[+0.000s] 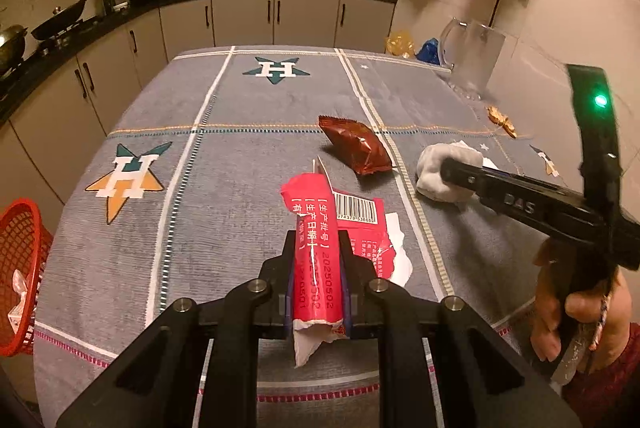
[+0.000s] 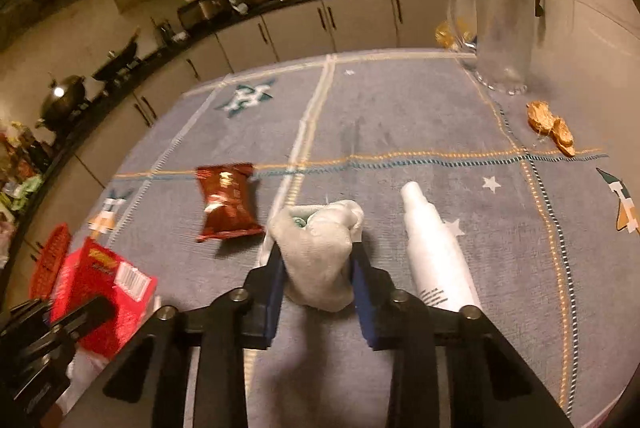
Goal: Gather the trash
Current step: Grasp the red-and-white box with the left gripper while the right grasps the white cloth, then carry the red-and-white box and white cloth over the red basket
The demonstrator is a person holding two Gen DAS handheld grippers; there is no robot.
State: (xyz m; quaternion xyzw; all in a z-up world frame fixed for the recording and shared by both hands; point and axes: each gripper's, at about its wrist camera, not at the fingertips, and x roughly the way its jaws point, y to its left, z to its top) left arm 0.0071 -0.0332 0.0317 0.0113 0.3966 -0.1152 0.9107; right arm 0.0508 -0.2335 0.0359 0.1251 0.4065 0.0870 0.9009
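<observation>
My left gripper is shut on a torn red wrapper with a barcode, held just above the grey tablecloth; the wrapper also shows in the right wrist view. My right gripper is shut on a crumpled white tissue wad; the wad also shows in the left wrist view at the right gripper's tip. A dark red snack packet lies between them on the cloth; it also shows in the right wrist view.
A red mesh basket stands off the table's left edge. A white bottle lies to the right of the tissue. Peanut shells and a clear glass jug sit at the far right. Kitchen counters run behind.
</observation>
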